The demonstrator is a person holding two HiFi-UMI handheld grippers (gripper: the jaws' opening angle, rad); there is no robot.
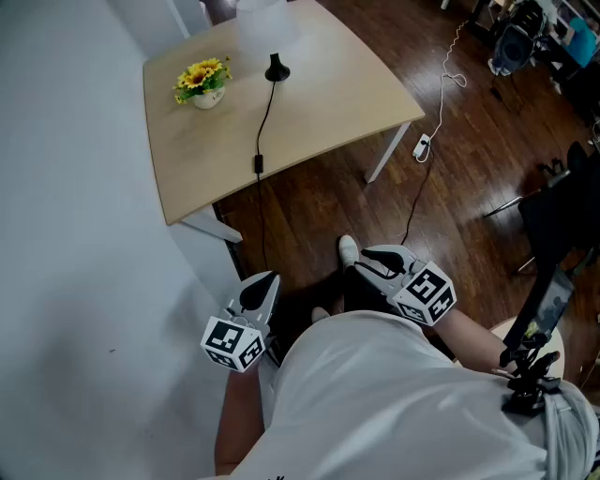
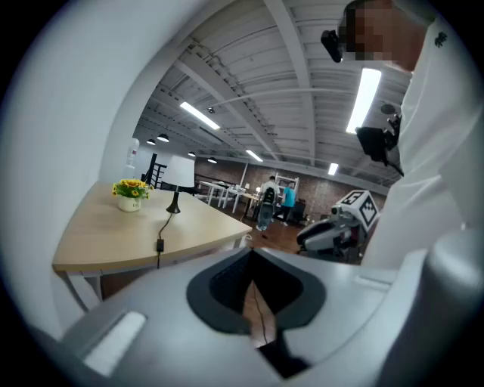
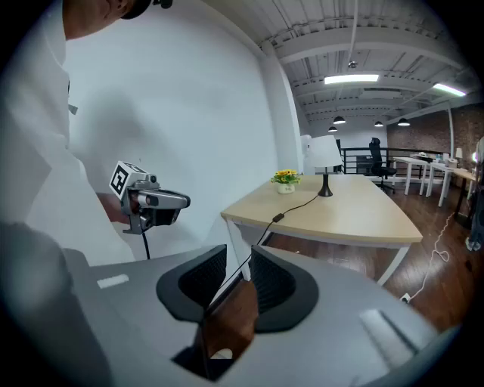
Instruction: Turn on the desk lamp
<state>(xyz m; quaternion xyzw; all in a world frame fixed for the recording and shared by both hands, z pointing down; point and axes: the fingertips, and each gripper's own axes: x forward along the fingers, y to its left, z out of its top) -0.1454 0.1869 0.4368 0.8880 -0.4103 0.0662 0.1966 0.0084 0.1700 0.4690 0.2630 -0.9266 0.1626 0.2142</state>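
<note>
The desk lamp [image 1: 270, 28] has a white shade and a black base and stands at the far side of the light wooden table [image 1: 319, 103]. Its black cord runs toward me, with an inline switch [image 1: 257, 164] near the table's front edge. The lamp [image 2: 180, 175] and switch [image 2: 159, 245] show far ahead in the left gripper view; the right gripper view also shows the lamp [image 3: 325, 155] and switch [image 3: 277, 218]. My left gripper [image 1: 265, 281] and right gripper [image 1: 361, 265] hang low by my body, well short of the table. Both are shut and hold nothing.
A pot of yellow flowers [image 1: 204, 84] sits left of the lamp. A white wall [image 1: 75, 234] runs along my left. A white cable and plug [image 1: 422, 147] lie on the wooden floor right of the table, near a black chair [image 1: 562, 206]. People [image 2: 276, 196] stand far off.
</note>
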